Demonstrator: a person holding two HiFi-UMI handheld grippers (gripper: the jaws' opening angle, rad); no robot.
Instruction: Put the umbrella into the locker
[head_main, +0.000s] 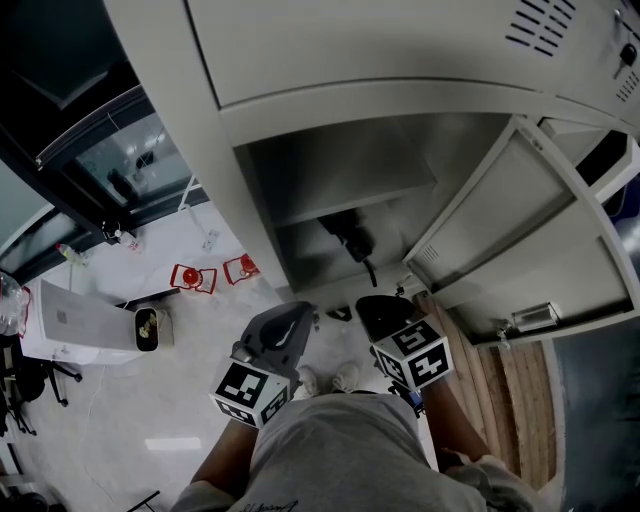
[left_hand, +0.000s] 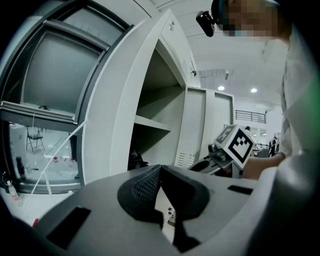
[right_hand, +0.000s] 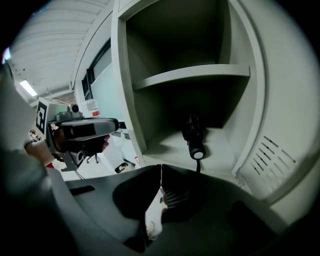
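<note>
The black folded umbrella (head_main: 350, 238) lies on the floor of the open locker's lower compartment (head_main: 300, 250), handle toward the opening, under a shelf (right_hand: 192, 75). In the right gripper view the umbrella (right_hand: 194, 137) rests just beyond my right gripper (right_hand: 161, 172), which is shut with nothing in it. My left gripper (left_hand: 160, 172) is also shut and empty, held level in front of the locker; the umbrella (left_hand: 136, 160) shows as a dark shape inside. From the head view, the left gripper (head_main: 298, 318) and right gripper (head_main: 378, 312) hang side by side before the opening.
The locker door (head_main: 530, 220) stands swung open to the right. Above is a closed locker door with vent slots (head_main: 545, 25). Two red objects (head_main: 195, 278) and a white box (head_main: 85, 318) sit on the floor at left. Wooden planks (head_main: 510, 390) lie at right.
</note>
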